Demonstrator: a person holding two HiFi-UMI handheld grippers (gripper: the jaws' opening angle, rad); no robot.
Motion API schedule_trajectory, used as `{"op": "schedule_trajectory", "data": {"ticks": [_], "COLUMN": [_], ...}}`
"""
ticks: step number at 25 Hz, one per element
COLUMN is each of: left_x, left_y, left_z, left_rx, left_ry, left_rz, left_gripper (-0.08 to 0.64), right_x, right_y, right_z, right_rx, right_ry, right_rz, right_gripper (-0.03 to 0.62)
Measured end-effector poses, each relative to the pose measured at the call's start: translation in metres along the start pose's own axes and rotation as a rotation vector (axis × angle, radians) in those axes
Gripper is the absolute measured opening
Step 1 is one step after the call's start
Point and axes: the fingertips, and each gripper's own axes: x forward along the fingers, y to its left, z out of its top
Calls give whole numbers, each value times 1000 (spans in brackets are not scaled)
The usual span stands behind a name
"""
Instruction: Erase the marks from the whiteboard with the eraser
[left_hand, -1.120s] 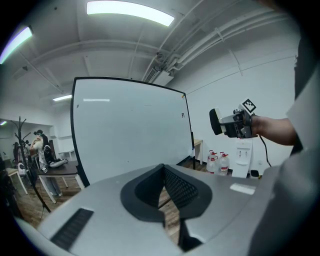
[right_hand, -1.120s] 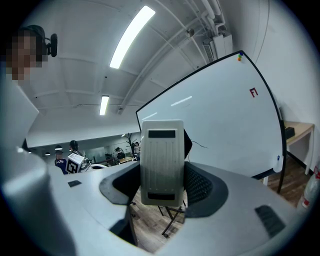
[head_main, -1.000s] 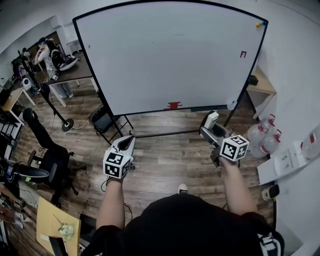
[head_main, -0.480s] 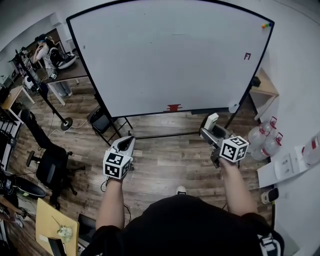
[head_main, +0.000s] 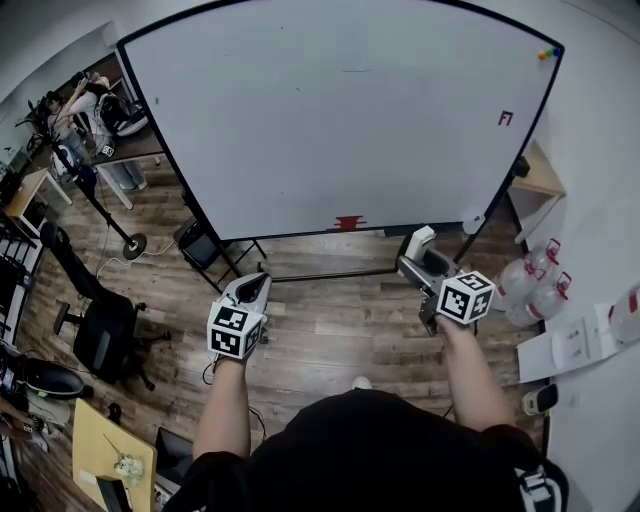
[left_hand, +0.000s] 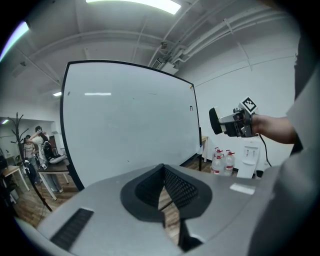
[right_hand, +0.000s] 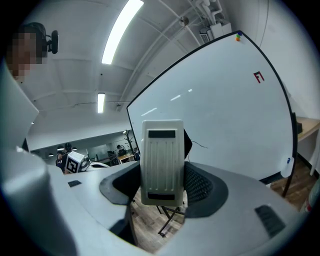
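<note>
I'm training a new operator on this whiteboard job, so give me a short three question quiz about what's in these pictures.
1. True or false: the left gripper holds the eraser.
2. The red mark on the whiteboard lies near its: A upper right, B centre, C lower left.
3. Is the eraser touching the whiteboard?
Key: 1 false, the right gripper holds it; 2 A; 3 no.

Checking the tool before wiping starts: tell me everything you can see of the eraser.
The eraser is a cream, plastic-looking rectangular block with rounded corners, lengthwise ribs and a dark slot near each end. It is clamped between the jaws of the right gripper, jutting out past them, in the air short of the whiteboard, touching nothing else.
</note>
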Motion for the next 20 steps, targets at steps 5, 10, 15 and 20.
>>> {"op": "schedule_trajectory", "data": {"ticks": [5,10,15,20], "left_x": [20,38,54,71], "left_y": [4,11,15,16], "left_z": [12,15,21,33], "left_rx": [-10,-19,-19,-19], "left_ry": [0,10,12,6], "left_rz": [14,33,50,65], "left_gripper": [11,11,12,11], "right_x": [16,30,41,50], "right_y": [-20,-39,-56,-74], "right_z": [10,20,29,36], "right_rx": [0,-3,-7,-7], "right_ry": [12,17,18,20], "right_rz": [15,28,43,59], "right_gripper": [249,249,249,249]}}
